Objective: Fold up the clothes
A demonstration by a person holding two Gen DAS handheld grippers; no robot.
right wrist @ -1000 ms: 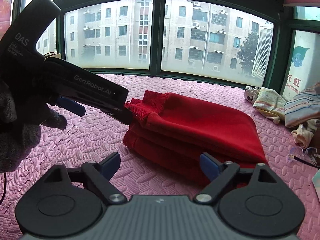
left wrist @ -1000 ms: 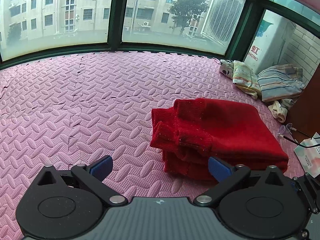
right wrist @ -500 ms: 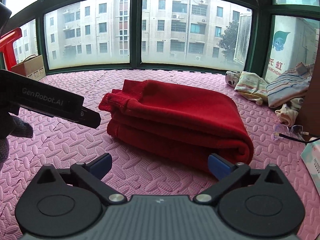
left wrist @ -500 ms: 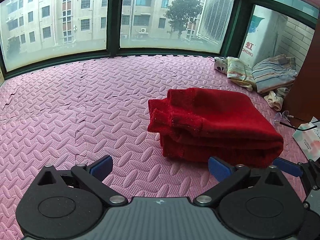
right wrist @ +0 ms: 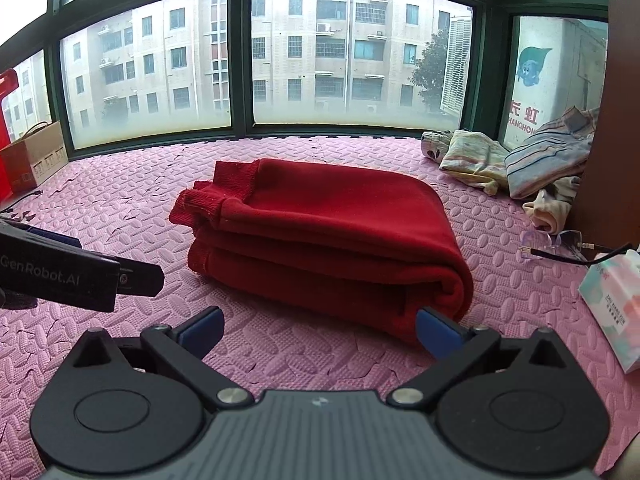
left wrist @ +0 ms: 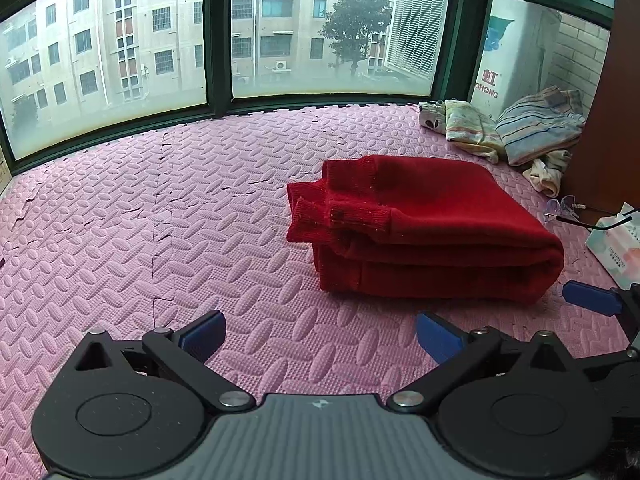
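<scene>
A red knit sweater (left wrist: 420, 232) lies folded in a thick stack on the pink foam mat (left wrist: 160, 220); it also shows in the right wrist view (right wrist: 328, 240). Its cuffs stick out at the left end. My left gripper (left wrist: 320, 334) is open and empty, low over the mat in front of and left of the sweater. My right gripper (right wrist: 318, 330) is open and empty, just in front of the sweater's near edge. The left gripper's body (right wrist: 72, 276) shows at the left of the right wrist view.
A heap of striped and pale clothes (left wrist: 516, 132) lies at the back right by the wall. Eyeglasses (right wrist: 560, 246) and a tissue pack (right wrist: 612, 304) lie right of the sweater. A cardboard box (right wrist: 34, 156) stands far left. Windows line the back.
Both grippers have drawn back from the sweater toward the near side. The left gripper has left the sweater's cuff end and dropped low. The sweater has stayed folded on the mat.
</scene>
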